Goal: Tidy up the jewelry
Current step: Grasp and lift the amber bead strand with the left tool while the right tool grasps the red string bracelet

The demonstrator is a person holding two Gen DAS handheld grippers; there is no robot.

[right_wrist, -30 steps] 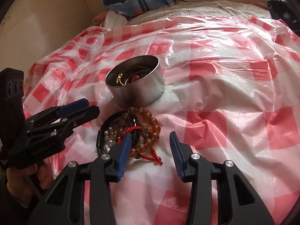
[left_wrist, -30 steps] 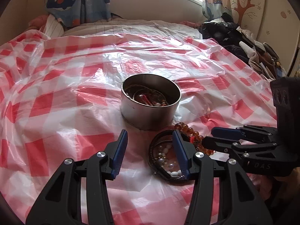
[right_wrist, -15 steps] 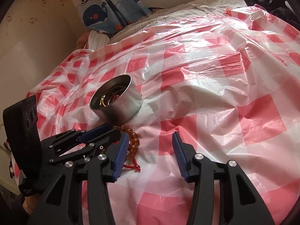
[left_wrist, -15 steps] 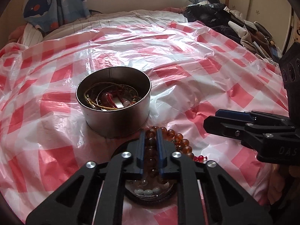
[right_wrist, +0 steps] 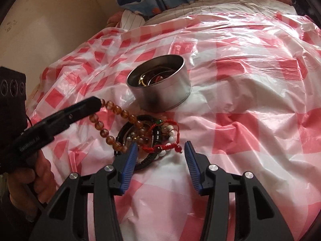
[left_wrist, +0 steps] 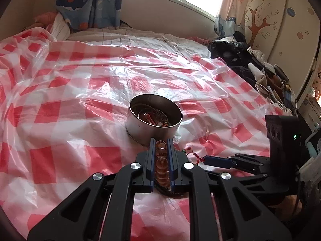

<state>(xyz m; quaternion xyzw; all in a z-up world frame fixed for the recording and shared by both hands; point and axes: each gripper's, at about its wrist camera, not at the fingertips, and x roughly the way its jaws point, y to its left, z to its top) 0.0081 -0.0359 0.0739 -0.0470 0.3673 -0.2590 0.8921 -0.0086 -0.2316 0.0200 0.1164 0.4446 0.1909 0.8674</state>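
My left gripper (left_wrist: 161,141) is shut on an amber bead bracelet (left_wrist: 161,160) and holds it lifted just in front of the round metal tin (left_wrist: 154,120). In the right wrist view the left gripper (right_wrist: 98,101) holds the amber bead bracelet (right_wrist: 112,124), whose lower end hangs onto the jewelry pile (right_wrist: 152,138). The pile has a black bangle (right_wrist: 158,136), a white bead bracelet (right_wrist: 170,138) and a red string bracelet (right_wrist: 166,146). The tin (right_wrist: 160,86) holds several pieces. My right gripper (right_wrist: 160,150) is open just in front of the pile.
A red-and-white checked plastic sheet (left_wrist: 80,100) covers the bed. Dark clothes and clutter (left_wrist: 250,64) are piled at the far right edge. A whale-print curtain (left_wrist: 88,2) and a wall stand behind the bed.
My left gripper closed on the amber bead bracelet and lifted it off the pile toward the tin. My right gripper stayed open and came back close to the pile.
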